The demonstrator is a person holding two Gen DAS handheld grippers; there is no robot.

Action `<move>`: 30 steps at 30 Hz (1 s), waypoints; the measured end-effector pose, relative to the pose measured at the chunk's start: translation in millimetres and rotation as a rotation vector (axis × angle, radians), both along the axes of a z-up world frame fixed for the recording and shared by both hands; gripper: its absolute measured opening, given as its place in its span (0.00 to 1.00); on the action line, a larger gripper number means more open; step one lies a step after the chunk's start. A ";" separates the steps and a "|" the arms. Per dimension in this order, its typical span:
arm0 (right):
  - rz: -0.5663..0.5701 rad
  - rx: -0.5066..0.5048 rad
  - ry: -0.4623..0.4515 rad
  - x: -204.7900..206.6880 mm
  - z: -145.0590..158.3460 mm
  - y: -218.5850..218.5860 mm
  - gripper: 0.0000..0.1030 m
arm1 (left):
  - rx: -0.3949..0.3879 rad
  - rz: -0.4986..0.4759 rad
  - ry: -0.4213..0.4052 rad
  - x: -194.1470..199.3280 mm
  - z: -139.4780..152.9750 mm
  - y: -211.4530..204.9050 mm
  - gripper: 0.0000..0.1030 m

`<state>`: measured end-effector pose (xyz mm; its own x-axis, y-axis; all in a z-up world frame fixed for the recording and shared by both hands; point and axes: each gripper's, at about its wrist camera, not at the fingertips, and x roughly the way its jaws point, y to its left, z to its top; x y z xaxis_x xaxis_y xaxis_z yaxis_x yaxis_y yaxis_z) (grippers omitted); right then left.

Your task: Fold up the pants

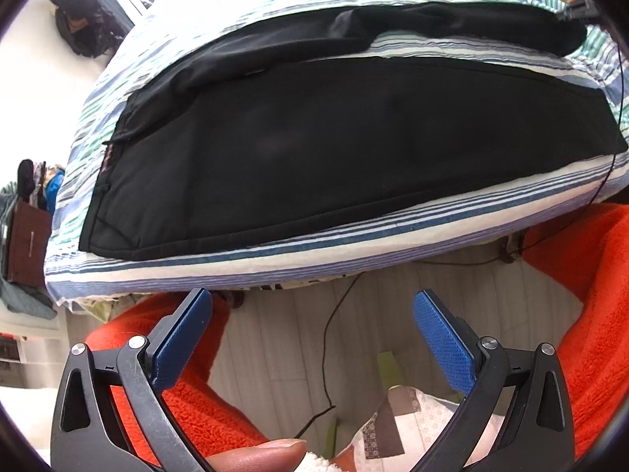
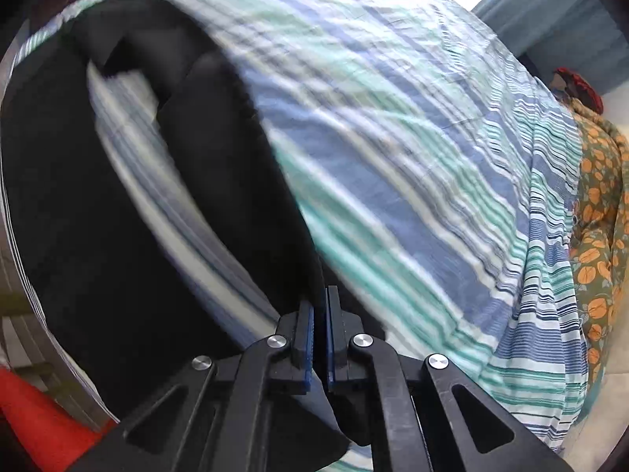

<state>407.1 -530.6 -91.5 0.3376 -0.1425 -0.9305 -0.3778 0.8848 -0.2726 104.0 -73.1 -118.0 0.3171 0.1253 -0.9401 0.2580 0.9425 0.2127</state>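
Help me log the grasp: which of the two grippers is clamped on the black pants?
The right gripper, shut on the black pants at the far leg's end. The left gripper hangs open off the bed's edge, holding nothing.

Counts: one pair of pants, one bed, two hand-held grippers

One black pair of pants (image 1: pixel 334 149) with two legs lies on one bed with a striped sheet (image 1: pixel 275 263). Two hand-held grippers: the left hand-held gripper (image 1: pixel 312 306) and the right hand-held gripper (image 2: pixel 319 306), each with two blue-padded fingers. One thin black cable (image 1: pixel 328 354) runs across the floor.
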 end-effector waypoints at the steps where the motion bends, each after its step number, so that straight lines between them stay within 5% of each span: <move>1: -0.132 0.056 -0.025 23.5 9.7 -26.2 0.14 | 0.002 0.003 0.005 3.5 -1.3 -1.2 0.99; 2: -0.257 0.084 -0.059 41.3 15.6 -48.2 0.47 | 0.001 0.004 0.007 6.8 -2.1 -2.5 0.99; 4: -0.411 0.066 -0.181 54.4 21.5 -78.9 0.79 | 0.000 0.000 0.006 10.7 -2.4 -6.2 0.99; 7: -0.573 0.237 -0.223 39.2 1.9 -113.5 0.77 | 0.003 -0.005 0.008 13.7 -7.5 -9.4 0.99; 13: -0.835 0.670 -0.109 -17.9 -96.7 -151.5 0.50 | 0.013 -0.030 0.089 24.9 -32.6 -21.7 0.99; 18: -0.901 0.799 -0.252 -20.6 -120.0 -144.3 0.49 | 0.029 -0.044 0.105 31.1 -38.8 -28.5 0.99; 20: -0.883 0.815 -0.255 -8.8 -115.2 -137.2 0.19 | 0.029 -0.035 0.117 33.8 -40.3 -28.9 0.99; 21: -0.842 0.832 -0.259 -2.5 -104.2 -132.3 0.18 | 0.029 -0.031 0.116 35.2 -38.5 -28.7 0.99; 24: -0.752 0.771 -0.293 -2.5 -62.5 -124.6 0.18 | 0.024 -0.017 0.088 37.7 -32.3 -25.4 0.99; 28: -0.786 0.389 -0.174 -9.0 -77.2 -127.7 0.25 | 0.001 0.010 0.111 53.4 -38.9 -15.4 0.99; 30: -0.826 0.253 -0.191 -20.4 -82.2 -127.4 0.31 | -0.020 0.016 0.083 73.7 -33.7 -10.5 0.99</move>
<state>386.7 -658.0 -173.6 0.3710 -0.2073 -0.9052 0.4404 0.8974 -0.0250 177.6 -83.6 -151.7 0.2359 0.1103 -0.9655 0.2591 0.9504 0.1719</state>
